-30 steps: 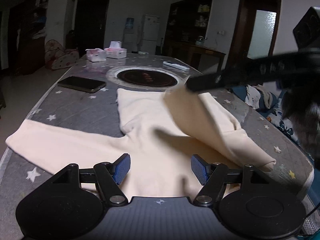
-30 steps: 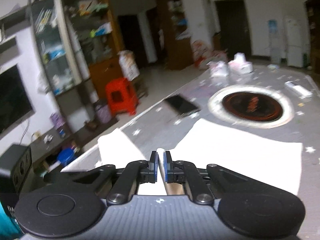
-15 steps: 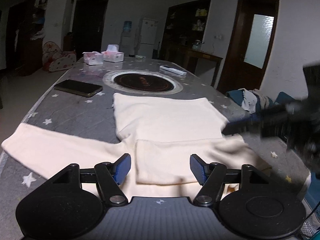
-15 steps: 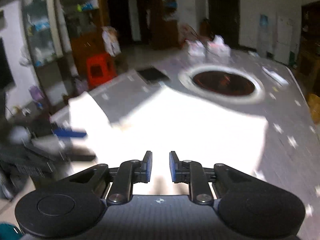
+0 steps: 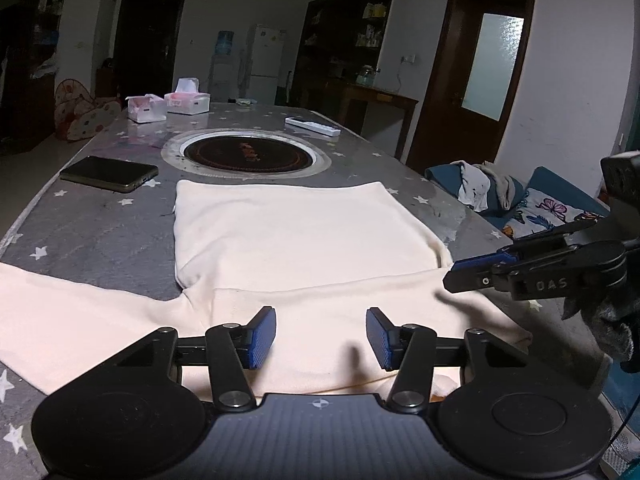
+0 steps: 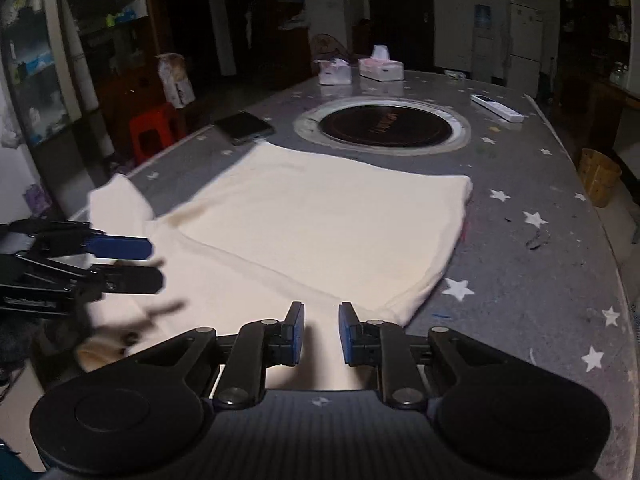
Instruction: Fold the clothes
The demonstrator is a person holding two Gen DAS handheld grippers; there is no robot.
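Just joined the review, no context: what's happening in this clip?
A person with a handheld gripper in each hand is folding a cream long-sleeved top on a grey star-patterned table. One sleeve already lies folded across the body; the other sleeve lies spread out flat. The left gripper hovers over the cloth, jaws closing on nothing. The right gripper is empty, jaws slightly apart.

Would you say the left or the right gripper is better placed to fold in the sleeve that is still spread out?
Probably the left gripper: the outstretched sleeve lies on its side, while the right gripper hovers over the opposite edge.
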